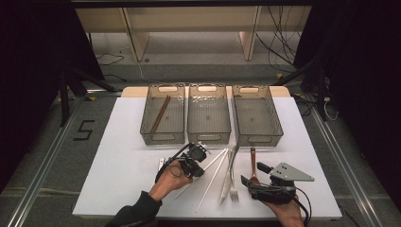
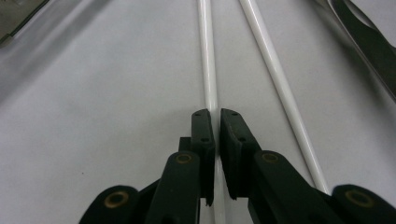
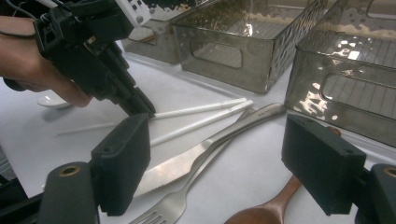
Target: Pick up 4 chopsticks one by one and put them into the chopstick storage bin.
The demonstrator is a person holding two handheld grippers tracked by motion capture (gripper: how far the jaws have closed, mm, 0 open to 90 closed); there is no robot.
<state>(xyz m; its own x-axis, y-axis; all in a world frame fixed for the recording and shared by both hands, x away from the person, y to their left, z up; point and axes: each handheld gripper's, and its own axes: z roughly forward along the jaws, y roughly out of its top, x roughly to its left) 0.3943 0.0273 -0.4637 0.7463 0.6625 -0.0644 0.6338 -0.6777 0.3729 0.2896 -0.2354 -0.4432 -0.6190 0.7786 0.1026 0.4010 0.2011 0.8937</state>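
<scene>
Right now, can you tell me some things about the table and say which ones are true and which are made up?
1. The left gripper has its jaws closed on a white chopstick. True.
2. All three bins are empty. False: the left bin holds brown chopsticks; the middle bin and the right bin look empty.
3. The right gripper is squeezing the wooden spoon. False: its jaws stand wide open, with the spoon lying on the table between them.
4. A fork and a knife lie side by side on the white table. True.
5. A second white chopstick lies inside a bin. False: it lies on the table beside the gripped one.
</scene>
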